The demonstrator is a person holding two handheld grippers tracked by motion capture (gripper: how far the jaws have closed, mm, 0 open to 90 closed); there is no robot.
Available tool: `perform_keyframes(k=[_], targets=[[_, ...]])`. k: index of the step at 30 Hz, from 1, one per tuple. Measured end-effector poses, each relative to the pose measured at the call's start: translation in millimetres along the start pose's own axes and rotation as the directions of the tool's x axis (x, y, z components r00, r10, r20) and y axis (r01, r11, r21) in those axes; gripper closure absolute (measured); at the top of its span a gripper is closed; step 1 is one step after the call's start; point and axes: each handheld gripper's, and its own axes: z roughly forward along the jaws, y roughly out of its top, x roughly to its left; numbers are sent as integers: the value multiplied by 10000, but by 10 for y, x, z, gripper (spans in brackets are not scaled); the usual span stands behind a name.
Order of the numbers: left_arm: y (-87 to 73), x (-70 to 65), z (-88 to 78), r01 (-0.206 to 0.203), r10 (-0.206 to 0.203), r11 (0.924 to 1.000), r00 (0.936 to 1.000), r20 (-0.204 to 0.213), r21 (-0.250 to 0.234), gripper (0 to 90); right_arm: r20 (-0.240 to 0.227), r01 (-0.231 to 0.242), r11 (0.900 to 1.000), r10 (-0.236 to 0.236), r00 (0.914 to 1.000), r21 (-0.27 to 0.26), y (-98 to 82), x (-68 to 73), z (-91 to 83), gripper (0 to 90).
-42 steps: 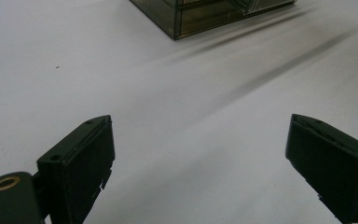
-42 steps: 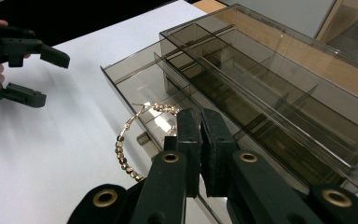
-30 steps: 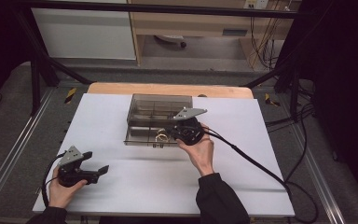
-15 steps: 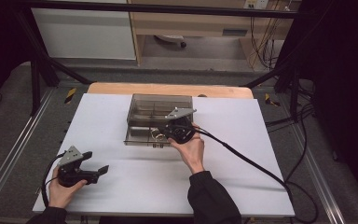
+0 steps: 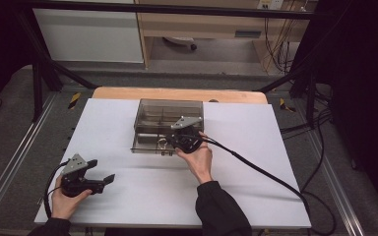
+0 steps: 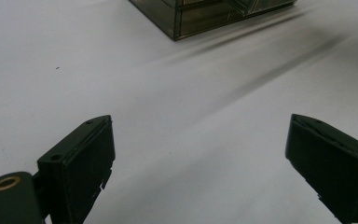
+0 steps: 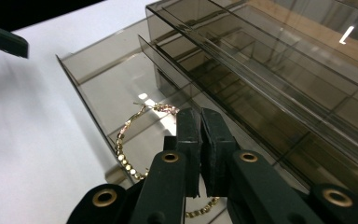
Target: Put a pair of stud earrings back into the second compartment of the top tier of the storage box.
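Smoky clear plastic makes up the drawer box (image 5: 167, 120), which I use as my landmark on the white counter (image 5: 256, 162). Its lowest drawer (image 7: 102, 88) is pulled out toward me, and the gold bracelet (image 7: 130, 154) lies on the drawer's floor, just in front of the box's stacked upper drawers. I judge the drawer stands open so the bracelet can be put in or taken out from above.

My right gripper (image 7: 200, 140) hangs over that open drawer at the near side of the box, its jaws pressed together. In the right gripper view the closed jaws cover part of the chain, and I cannot tell whether they pinch it or merely sit above it.

My left gripper (image 5: 91, 179) rests low on the counter, well away from the box toward the near left corner, jaws spread wide with nothing between them; I read it as parked out of the way.

The bracelet is a thin ring of small round gold links, with a twisted, pinkish section at the far side.
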Motion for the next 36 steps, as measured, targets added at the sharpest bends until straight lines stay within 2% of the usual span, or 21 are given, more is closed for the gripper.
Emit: perform_keyframes(k=[3,9,15,21,25,30,31,32,36], targets=[[0,-5,3,-1,1,10000,10000,5,18,80,323,153,9997,-160,9994,201,-13,-13,7,872],[0,0,1,-4,4,10000,10000,-8,17,80,583,256,9983,-286,9979,522,-33,-34,44,871],[1,-3,0,-6,6,10000,10000,-2,8,80,601,310,9983,-339,9976,484,-39,-28,42,851],[1,-1,-2,25,-25,10000,10000,-3,-25,80,461,172,9998,-171,9988,-27,4,-28,-76,753],[1,-4,1,4,-4,10000,10000,-4,4,80,265,-196,9993,204,9994,-333,-1,-62,-213,640],[2,-11,8,24,-24,10000,10000,-15,-4,80,271,-430,9973,446,9986,-597,-73,-119,-413,504],[2,-12,10,26,-26,10000,10000,-8,1,80,308,-544,9959,567,9979,-719,-114,-146,-496,429],[2,-12,10,26,-26,10000,10000,-8,1,80,308,-544,9959,567,9979,-719,-114,-146,-496,429],[1,-11,12,29,-29,10000,10000,1,29,80,371,-779,9935,812,9960,-828,-203,-203,-652,324]])
